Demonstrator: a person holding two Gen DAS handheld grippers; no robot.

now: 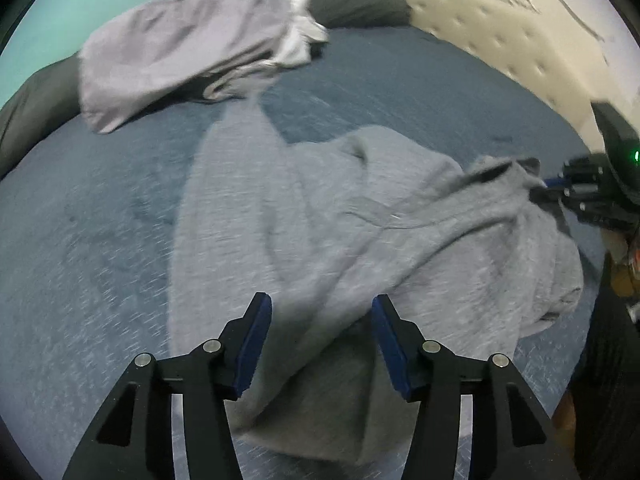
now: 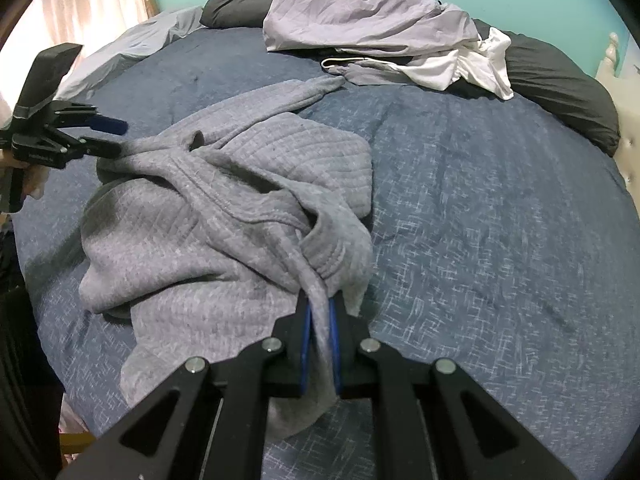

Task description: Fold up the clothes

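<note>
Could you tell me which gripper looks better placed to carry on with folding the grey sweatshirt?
Right, probably. The right gripper is shut on a fold of the grey sweatshirt, so it could pull that edge across the blue bedspread. The left gripper is open, holds nothing, and would need to regrasp.

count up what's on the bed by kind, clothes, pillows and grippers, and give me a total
Grey sweater: 1
Pile of lilac and white clothes, separate pieces too bunched to count: 1
Dark pillows: 2
Hand-held grippers, left open, right shut on the sweater: 2
Total: 6
</note>
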